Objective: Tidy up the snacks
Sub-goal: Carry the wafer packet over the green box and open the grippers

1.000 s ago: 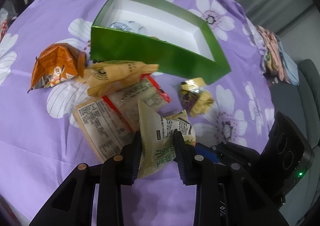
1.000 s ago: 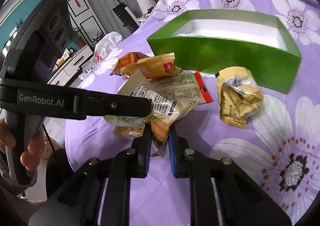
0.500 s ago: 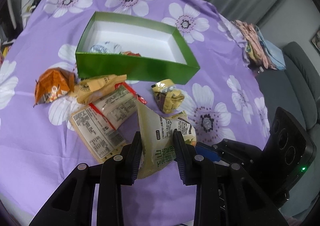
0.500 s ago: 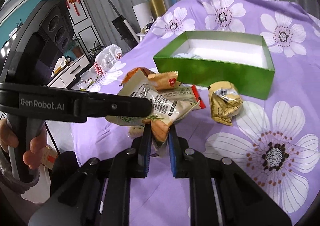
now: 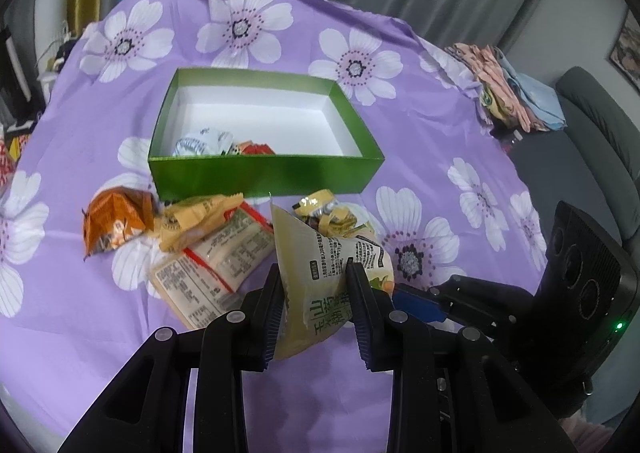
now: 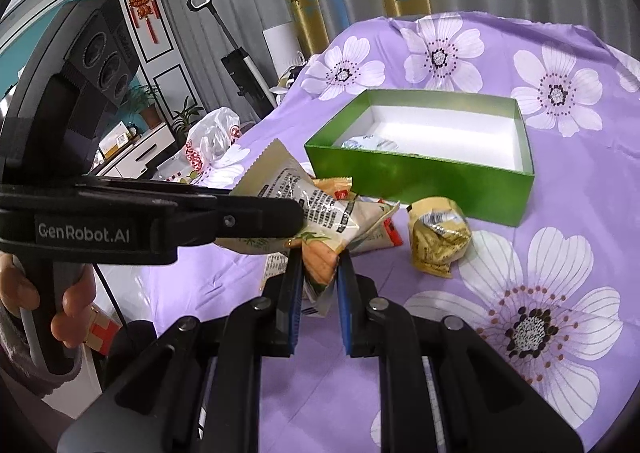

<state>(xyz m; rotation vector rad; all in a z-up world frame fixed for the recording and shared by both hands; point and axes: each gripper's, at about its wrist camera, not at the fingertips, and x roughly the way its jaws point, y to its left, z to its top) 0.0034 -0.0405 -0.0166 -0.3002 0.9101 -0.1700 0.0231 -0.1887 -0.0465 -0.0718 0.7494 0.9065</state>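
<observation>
Step in hand: carrying one pale green snack bag (image 5: 320,285) to the green box (image 5: 260,173). Both tongs clamp it: left gripper (image 5: 316,309) on its body, right gripper (image 6: 318,281) on one corner; bag is clear of the purple cloth (image 5: 420,173).

Next move likely calls for bringing both tongs forward over the box's near wall, then releasing together.

Count: one box, ahead of the tongs; two packets visible inside it; four or five loose packets between tongs and box, overlap hides the exact number.
</observation>
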